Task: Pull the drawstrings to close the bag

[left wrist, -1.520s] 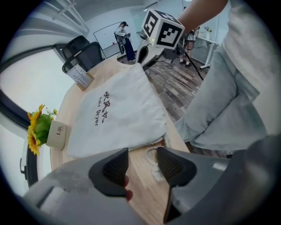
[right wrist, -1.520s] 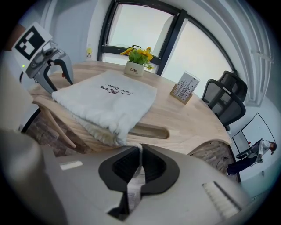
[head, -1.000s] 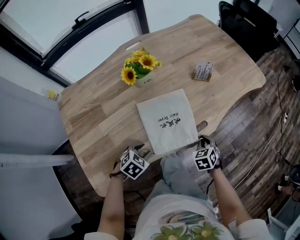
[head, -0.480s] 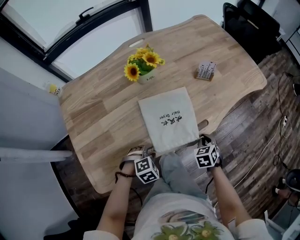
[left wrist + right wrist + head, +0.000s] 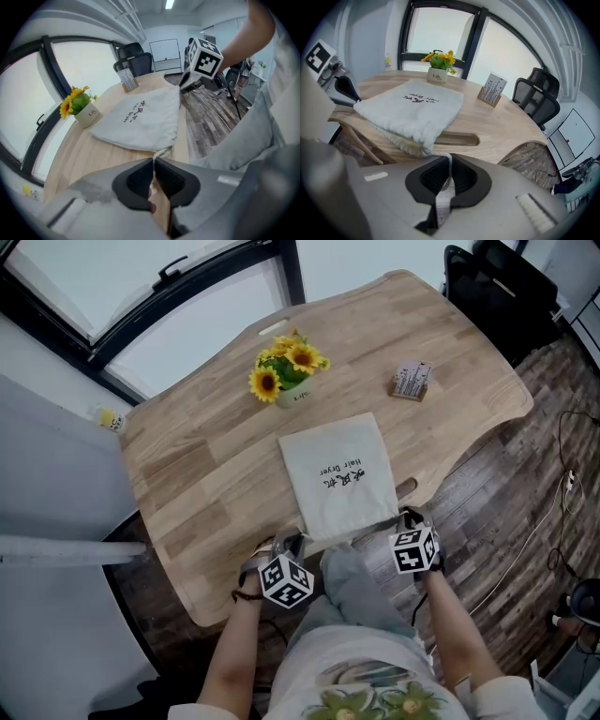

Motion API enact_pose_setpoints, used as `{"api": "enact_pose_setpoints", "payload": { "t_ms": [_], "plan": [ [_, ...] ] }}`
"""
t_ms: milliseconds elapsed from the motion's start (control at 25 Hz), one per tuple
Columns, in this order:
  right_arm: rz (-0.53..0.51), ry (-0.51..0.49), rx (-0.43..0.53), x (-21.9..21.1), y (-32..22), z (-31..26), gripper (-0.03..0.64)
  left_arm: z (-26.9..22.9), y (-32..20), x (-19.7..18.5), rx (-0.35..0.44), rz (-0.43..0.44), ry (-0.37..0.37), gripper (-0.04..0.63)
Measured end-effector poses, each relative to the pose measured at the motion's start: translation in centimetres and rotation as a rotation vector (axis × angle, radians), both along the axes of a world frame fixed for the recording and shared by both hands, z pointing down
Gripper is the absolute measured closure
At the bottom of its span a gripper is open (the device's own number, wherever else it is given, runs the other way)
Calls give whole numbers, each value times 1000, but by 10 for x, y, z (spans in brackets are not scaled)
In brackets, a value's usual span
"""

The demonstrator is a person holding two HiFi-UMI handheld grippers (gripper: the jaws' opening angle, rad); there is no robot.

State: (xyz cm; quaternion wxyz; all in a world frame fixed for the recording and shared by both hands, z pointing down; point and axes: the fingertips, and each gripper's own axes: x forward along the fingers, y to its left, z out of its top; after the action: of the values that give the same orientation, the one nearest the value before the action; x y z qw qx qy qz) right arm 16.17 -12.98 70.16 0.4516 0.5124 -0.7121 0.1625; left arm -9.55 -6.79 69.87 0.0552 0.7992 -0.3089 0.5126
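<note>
A pale cloth drawstring bag (image 5: 339, 476) with black print lies flat on the wooden table (image 5: 206, 474), its mouth at the near edge. My left gripper (image 5: 298, 542) is at the bag's near left corner; its jaws have just been closing and now stand shut (image 5: 153, 161) on the thin white left drawstring (image 5: 161, 152) coming off that corner. My right gripper (image 5: 405, 517) sits at the near right corner, shut (image 5: 450, 159) on the flat white right drawstring (image 5: 446, 185). The bag's mouth edge (image 5: 410, 140) is bunched just ahead of it.
A white pot of sunflowers (image 5: 286, 376) stands behind the bag, a small card holder (image 5: 411, 381) at the back right. The table has a slot (image 5: 405, 489) beside the right gripper. A black chair (image 5: 497, 287) stands beyond the table. My knees are below the near edge.
My left gripper shifted right, in to the bag's near left corner, and its jaws closed on the drawstring there. The right gripper and the bag stayed put.
</note>
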Motion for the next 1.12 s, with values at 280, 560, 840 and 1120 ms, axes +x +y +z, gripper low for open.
{"api": "enact_pose_setpoints", "payload": {
  "t_ms": [280,560,840,1120],
  "plan": [
    [-33,-54,-26,-14,13,-12,614,-28,-27,-20,137,-366,126,578],
    [-55,-125,11,-31,22,-30,613,-9,-37,-27,115,-420,23,541],
    [-65,-126,-9,-31,26,-25,614,6,-58,-18,151,-155,-176,387],
    [-69,-124,-29,-30,32,-19,614,14,-76,-5,97,-130,-138,453]
  ]
}}
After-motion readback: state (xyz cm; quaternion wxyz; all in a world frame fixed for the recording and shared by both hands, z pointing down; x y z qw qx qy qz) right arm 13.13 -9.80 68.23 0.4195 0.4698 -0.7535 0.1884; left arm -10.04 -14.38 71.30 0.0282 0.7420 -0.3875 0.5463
